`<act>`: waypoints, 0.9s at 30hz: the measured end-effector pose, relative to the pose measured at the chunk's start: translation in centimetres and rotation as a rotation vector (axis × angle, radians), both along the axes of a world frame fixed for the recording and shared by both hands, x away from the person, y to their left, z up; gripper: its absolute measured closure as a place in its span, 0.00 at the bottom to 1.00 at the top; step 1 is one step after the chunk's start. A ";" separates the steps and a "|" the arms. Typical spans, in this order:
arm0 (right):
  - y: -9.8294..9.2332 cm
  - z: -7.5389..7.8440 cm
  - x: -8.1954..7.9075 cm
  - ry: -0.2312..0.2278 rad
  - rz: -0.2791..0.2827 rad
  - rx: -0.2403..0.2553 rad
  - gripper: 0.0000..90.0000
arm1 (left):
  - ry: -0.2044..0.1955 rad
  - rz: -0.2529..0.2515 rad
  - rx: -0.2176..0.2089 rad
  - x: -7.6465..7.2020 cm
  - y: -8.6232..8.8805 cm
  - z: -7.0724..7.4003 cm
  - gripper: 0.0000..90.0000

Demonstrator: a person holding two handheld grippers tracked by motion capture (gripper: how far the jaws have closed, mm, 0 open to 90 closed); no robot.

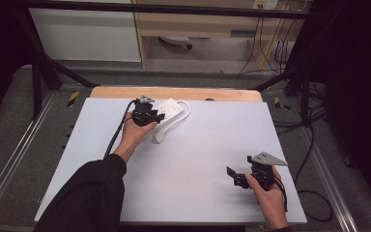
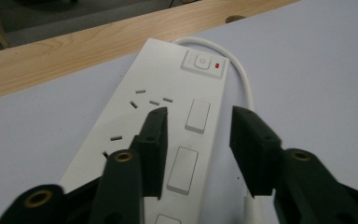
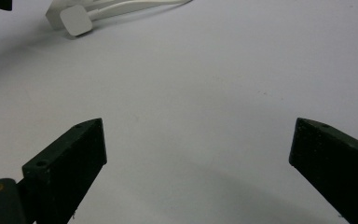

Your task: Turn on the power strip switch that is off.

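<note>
So far little of the work looks done. White power strip (image 1: 170,110) lies at the far left-middle of the pale table sheet (image 1: 203,159), near the wooden table edge (image 1: 174,93), with its white cord (image 1: 186,110) looping round the far end and back down its right side to a white plug (image 1: 158,137) resting on the sheet just in front of it. Left gripper (image 2: 196,122) hangs over the strip, jaws partly open: in the left gripper view one jaw sits above the row of socket holes and the other above the cord side, with the white shutter covers between them. Nothing is held; whether the tips touch the strip's face I cannot tell. Rocker switch (image 2: 202,62) at the far end shows a red mark beside it; no plug sits in any socket visible here. Right gripper (image 1: 237,176) is well apart, near the right front of the sheet, jaws wide open and holding nothing; in its own view the plug (image 3: 76,20) and cord lie far off at the top left, with bare sheet between the jaws. Judgement: the approach to the strip is made, but the grasp or press itself is not yet done, and the plug lies loose. What is left appears to be closing on or steadying the strip, then dealing with the plug or switch.
</note>
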State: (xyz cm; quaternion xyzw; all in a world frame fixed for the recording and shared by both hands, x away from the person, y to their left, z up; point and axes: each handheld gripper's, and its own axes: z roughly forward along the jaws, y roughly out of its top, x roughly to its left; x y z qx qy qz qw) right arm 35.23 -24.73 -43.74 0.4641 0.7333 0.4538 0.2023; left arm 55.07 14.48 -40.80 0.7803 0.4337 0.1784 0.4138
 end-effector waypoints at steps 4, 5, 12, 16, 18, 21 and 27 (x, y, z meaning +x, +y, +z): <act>0.0 0.0 0.0 0.001 0.000 -0.001 0.05 | 0.013 0.003 -0.016 0.0 0.2 0.2 0.46; 0.0 0.0 0.0 0.002 0.000 0.000 0.05 | 0.014 0.003 -0.023 0.0 0.3 0.3 0.43; 0.0 0.0 0.0 0.003 0.000 0.000 0.05 | 0.020 0.021 -0.022 -0.2 0.4 0.6 0.20; 0.0 0.0 0.0 0.002 -0.001 -0.001 0.05 | 0.026 0.022 -0.035 -0.3 0.7 0.9 0.10; 0.0 0.0 0.0 0.003 0.000 0.001 0.05 | 0.026 0.024 -0.032 -0.3 0.9 1.0 0.10; 0.0 0.0 0.1 0.002 0.000 0.001 0.05 | 0.030 0.017 -0.030 -0.4 1.1 1.2 0.10; 0.0 0.0 0.1 0.004 0.005 0.000 0.04 | 0.029 0.012 -0.030 -0.7 1.2 1.6 0.11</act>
